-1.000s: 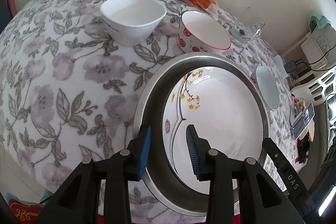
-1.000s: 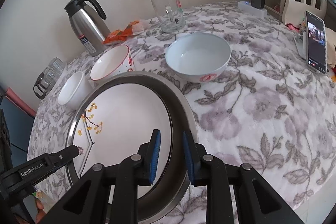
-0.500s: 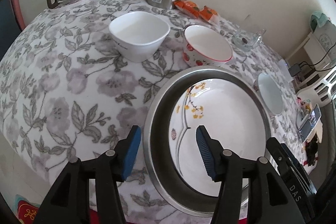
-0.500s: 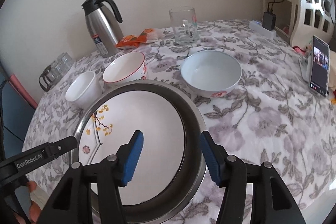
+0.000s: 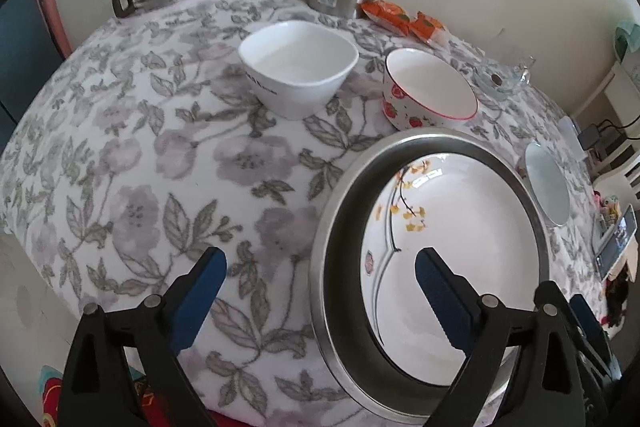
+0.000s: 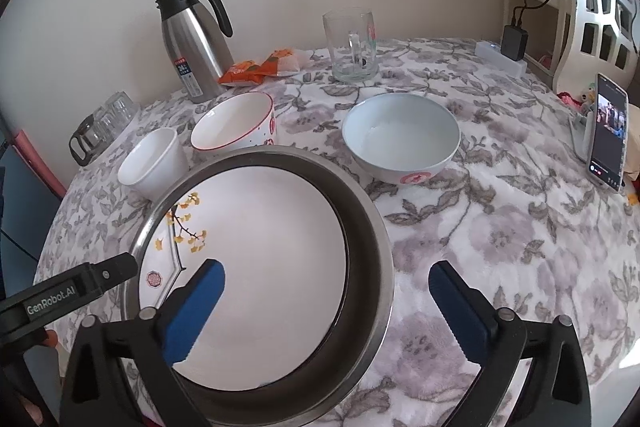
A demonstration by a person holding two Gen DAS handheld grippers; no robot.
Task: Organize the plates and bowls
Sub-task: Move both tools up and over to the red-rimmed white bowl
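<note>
Table [image 6: 500,227] first: on its cloth we find the steel basin [image 6: 372,247] at the near edge, a white plate [image 6: 260,247] lying flat inside. 3 bowls stand behind.

Left gripper [image 5: 320,287] and right gripper [image 6: 326,297] are opening, each straddling the basin's rim, pads clear.

Plate looks glazed, slippery, breakable, probably heavy; take its rim.

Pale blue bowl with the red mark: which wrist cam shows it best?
Right wrist. There the pale blue bowl sits whole near mid-frame, its interior and the red mark on its side clear. The left wrist view catches it only at the far right edge, squeezed by the fisheye, mark not visible.
</note>
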